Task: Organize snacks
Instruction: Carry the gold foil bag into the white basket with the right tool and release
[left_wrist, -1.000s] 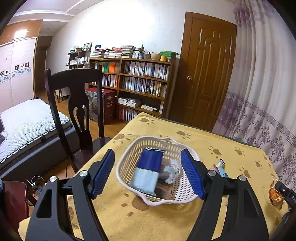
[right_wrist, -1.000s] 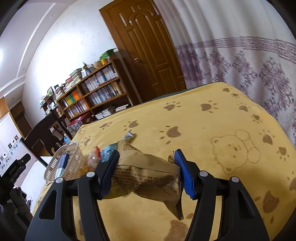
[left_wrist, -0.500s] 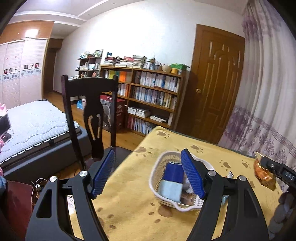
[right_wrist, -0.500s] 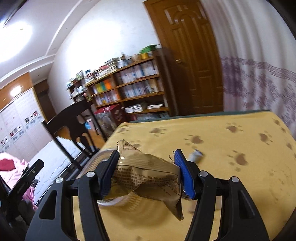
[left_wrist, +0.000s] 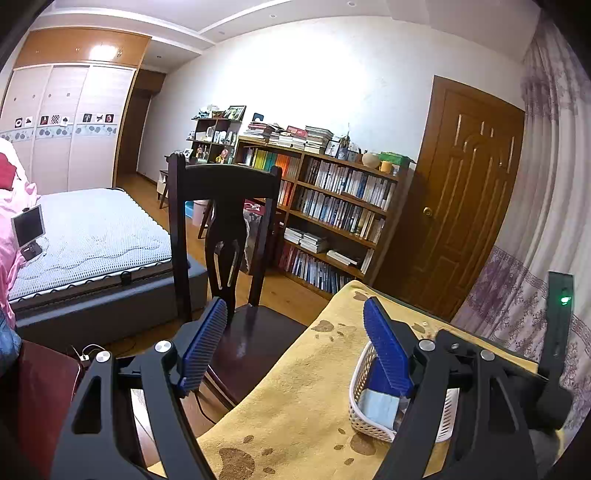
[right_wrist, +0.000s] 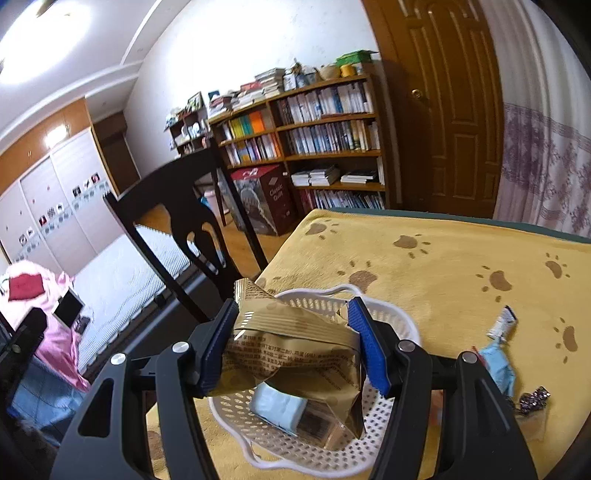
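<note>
Right claw is clamped on a gold packet held over the white basket, which sits on the yellow cloth. Left claw is spread wide and holds nothing; in its view the basket lies at 4 o'clock. Inside it already: a blue pack and at least one darker item. Loose wrappers lie on the cloth at 3 o'clock of the basket. By this showing, the job is roughly midway: the packet awaits release, the strays come after.

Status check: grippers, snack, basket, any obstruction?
Right gripper shut on gold snack packet, above white basket. Left gripper open, empty. Nothing blocking the drop.
</note>
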